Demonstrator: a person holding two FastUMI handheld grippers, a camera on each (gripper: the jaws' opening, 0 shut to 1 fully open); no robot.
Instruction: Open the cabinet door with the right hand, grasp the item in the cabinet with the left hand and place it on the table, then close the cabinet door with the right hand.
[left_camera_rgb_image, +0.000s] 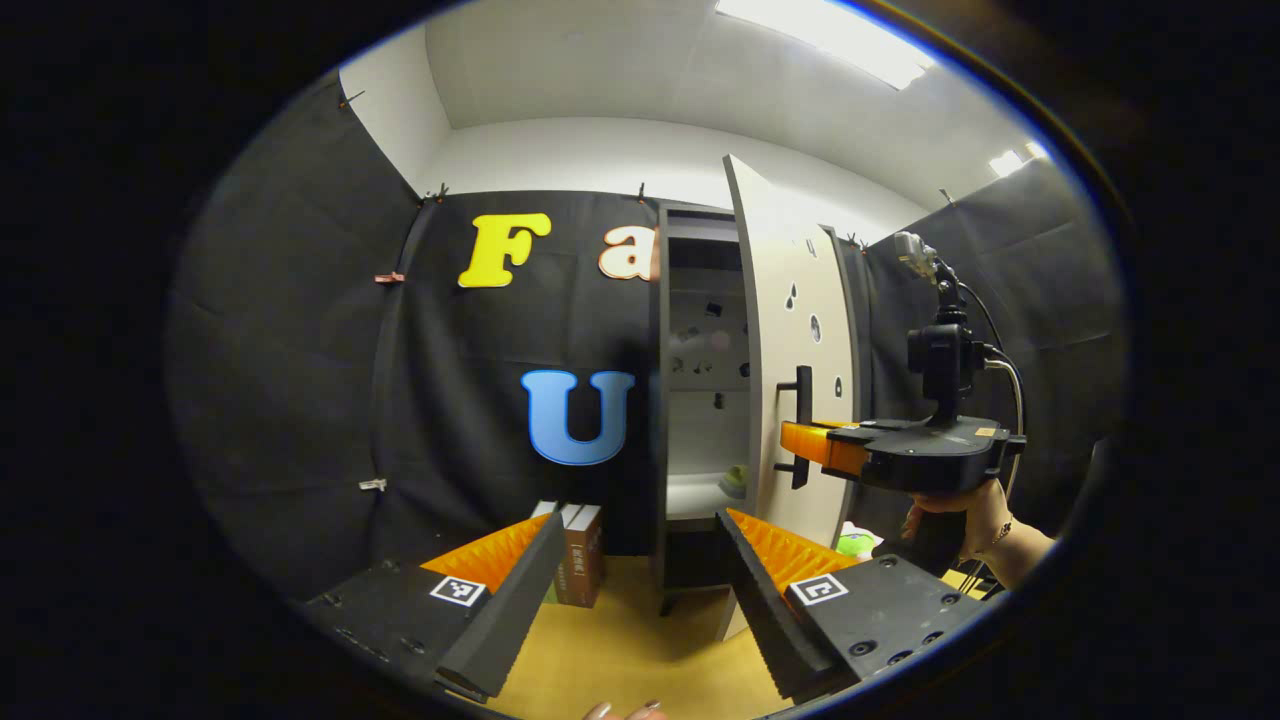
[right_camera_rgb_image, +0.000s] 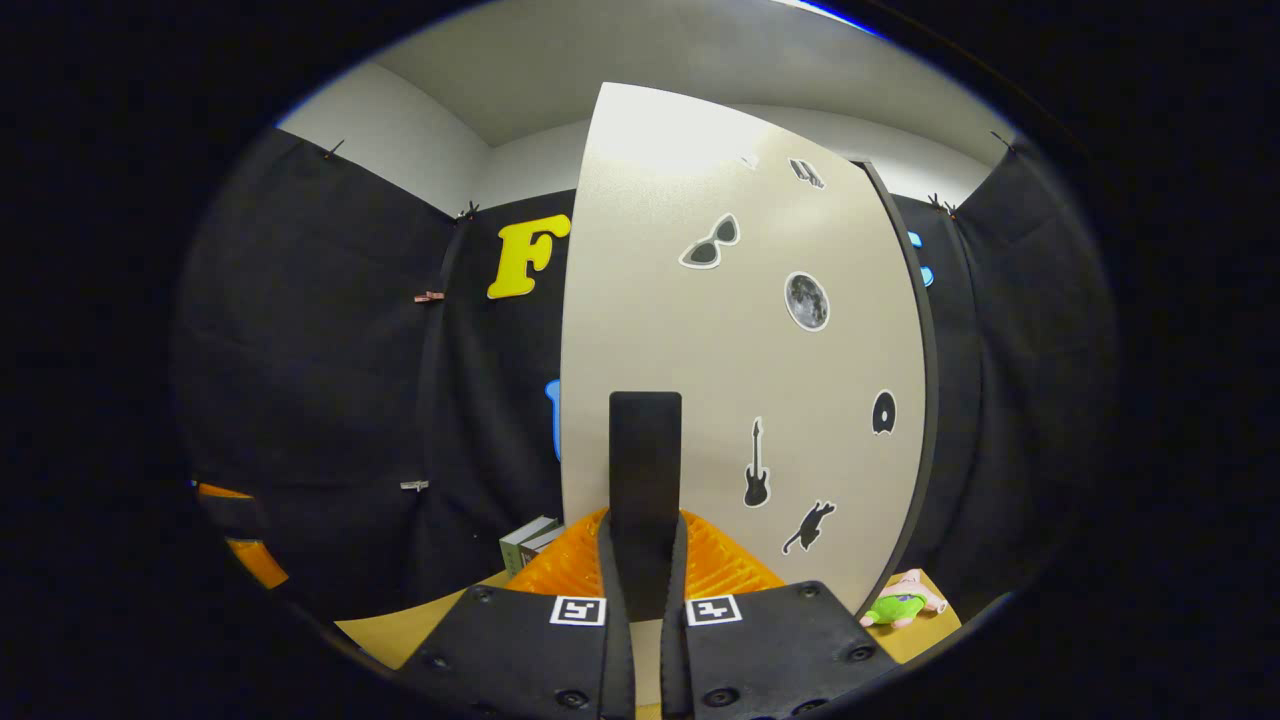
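Note:
The tall white cabinet (left_camera_rgb_image: 700, 400) stands on the table with its door (left_camera_rgb_image: 790, 330) swung partly open. My right gripper (left_camera_rgb_image: 800, 440), held by a hand (left_camera_rgb_image: 960, 510), is shut on the door's black handle (left_camera_rgb_image: 803, 420). In the right gripper view the handle (right_camera_rgb_image: 645, 470) runs upright between my right gripper's (right_camera_rgb_image: 645, 570) closed fingers, against the stickered door (right_camera_rgb_image: 740, 350). A small yellow-green item (left_camera_rgb_image: 735, 480) lies on a lower shelf inside. My left gripper (left_camera_rgb_image: 640, 560) is open, a short way in front of the cabinet opening, holding nothing.
Books (left_camera_rgb_image: 580, 550) stand on the wooden table (left_camera_rgb_image: 620, 650) left of the cabinet, also the books (right_camera_rgb_image: 530, 540) in the right gripper view. A green and pink plush toy (right_camera_rgb_image: 900, 603) lies on the table past the door's right edge. Black cloth walls surround the booth.

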